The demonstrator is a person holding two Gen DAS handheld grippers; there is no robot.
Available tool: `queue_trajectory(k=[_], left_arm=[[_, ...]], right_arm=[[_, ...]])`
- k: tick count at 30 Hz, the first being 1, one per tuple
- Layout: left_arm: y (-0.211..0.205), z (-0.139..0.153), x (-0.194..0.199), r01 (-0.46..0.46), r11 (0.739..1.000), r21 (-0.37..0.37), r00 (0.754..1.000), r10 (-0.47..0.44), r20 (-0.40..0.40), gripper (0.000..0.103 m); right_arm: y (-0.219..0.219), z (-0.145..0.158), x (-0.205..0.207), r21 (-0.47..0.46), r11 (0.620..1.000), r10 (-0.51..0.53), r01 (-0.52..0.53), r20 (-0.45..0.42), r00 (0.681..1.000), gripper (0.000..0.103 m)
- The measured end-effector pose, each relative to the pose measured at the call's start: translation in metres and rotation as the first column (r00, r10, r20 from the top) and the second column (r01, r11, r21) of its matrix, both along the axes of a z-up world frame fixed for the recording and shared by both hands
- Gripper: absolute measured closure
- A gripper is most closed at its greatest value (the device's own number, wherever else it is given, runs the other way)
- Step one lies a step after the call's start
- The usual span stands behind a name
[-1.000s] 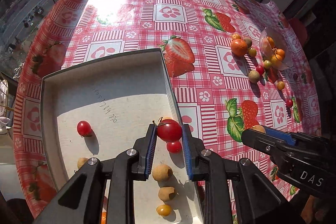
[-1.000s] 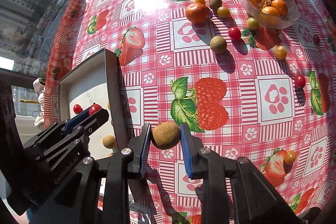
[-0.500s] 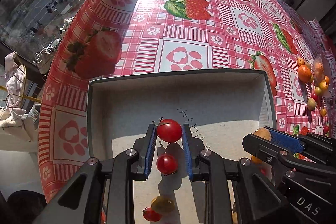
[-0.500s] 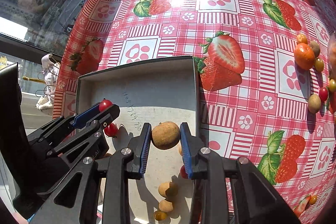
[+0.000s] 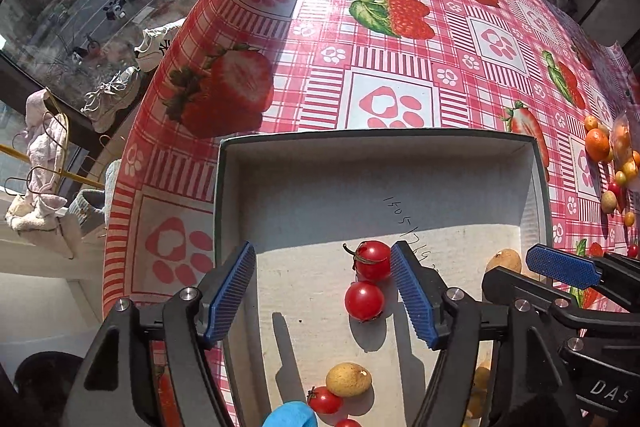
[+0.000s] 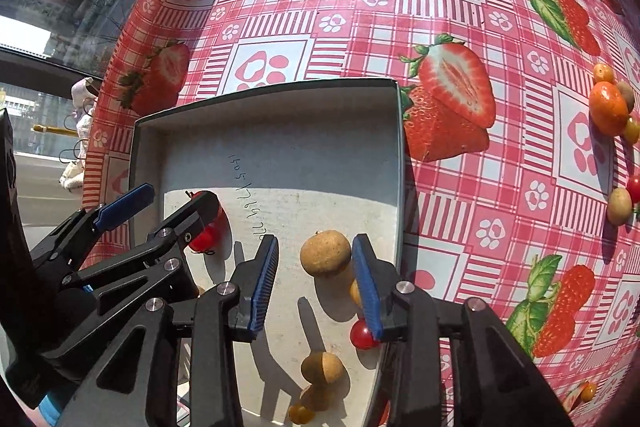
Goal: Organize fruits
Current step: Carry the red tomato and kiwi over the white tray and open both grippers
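Note:
A shallow grey box (image 5: 380,143) (image 6: 280,91) sits on the strawberry tablecloth. My left gripper (image 5: 324,291) is open over the box; a red cherry tomato (image 5: 373,259) lies loose by its right finger, beside a second tomato (image 5: 364,301). My right gripper (image 6: 316,277) is open over the box, with a brown longan (image 6: 325,253) loose between its fingers. More longans (image 6: 322,367), a yellow fruit (image 5: 348,379) and small tomatoes (image 6: 362,335) lie in the box.
Loose fruit lies on the cloth at the right: an orange (image 6: 608,107), a longan (image 6: 619,206), small tomatoes (image 5: 614,189). A clear bowl with oranges (image 5: 624,143) stands at the far right. The table's left edge (image 5: 160,99) drops off by a window.
Both grippers have opened over the box. The left one let go of its red tomato and the right one let go of its longan.

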State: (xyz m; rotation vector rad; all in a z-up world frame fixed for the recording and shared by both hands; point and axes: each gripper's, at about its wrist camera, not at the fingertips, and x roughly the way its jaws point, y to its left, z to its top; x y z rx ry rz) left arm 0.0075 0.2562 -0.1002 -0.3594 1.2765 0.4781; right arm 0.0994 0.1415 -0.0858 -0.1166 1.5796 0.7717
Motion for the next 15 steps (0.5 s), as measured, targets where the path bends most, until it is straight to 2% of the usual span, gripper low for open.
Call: queue_trajectory(k=[2,3,4,7,10,15], left_arm=[[0.003,0.006,-0.002,-0.02,1.0,0.013,1.0,0.02,0.003,0.003],[0.003,0.009,-0.004,-0.028,0.999,0.033,1.0,0.028,-0.002,0.001],[0.002,0.01,-0.004,-0.026,0.999,0.041,1.0,0.026,-0.009,0.001],[-0.001,0.015,-0.006,-0.008,0.999,0.035,1.0,0.008,-0.023,0.001],[-0.012,0.022,-0.009,0.011,0.999,0.042,1.0,-0.01,-0.027,0.001],[-0.025,0.029,-0.016,0.029,1.0,0.001,0.998,-0.029,-0.055,0.001]], right_arm=[[-0.003,0.009,-0.001,0.001,1.0,-0.012,0.012,0.013,1.0,0.035],[-0.01,0.013,0.0,0.011,1.0,-0.023,0.023,0.013,1.0,0.035],[-0.014,0.017,0.001,0.022,0.999,-0.034,0.034,0.006,0.999,0.034],[-0.023,0.028,0.002,-0.006,0.999,-0.04,0.041,0.022,0.999,0.017],[-0.034,0.036,0.001,-0.002,0.999,-0.044,0.044,0.021,0.999,0.016],[-0.05,0.05,-0.011,-0.04,0.999,-0.033,0.035,0.054,0.998,0.011]])
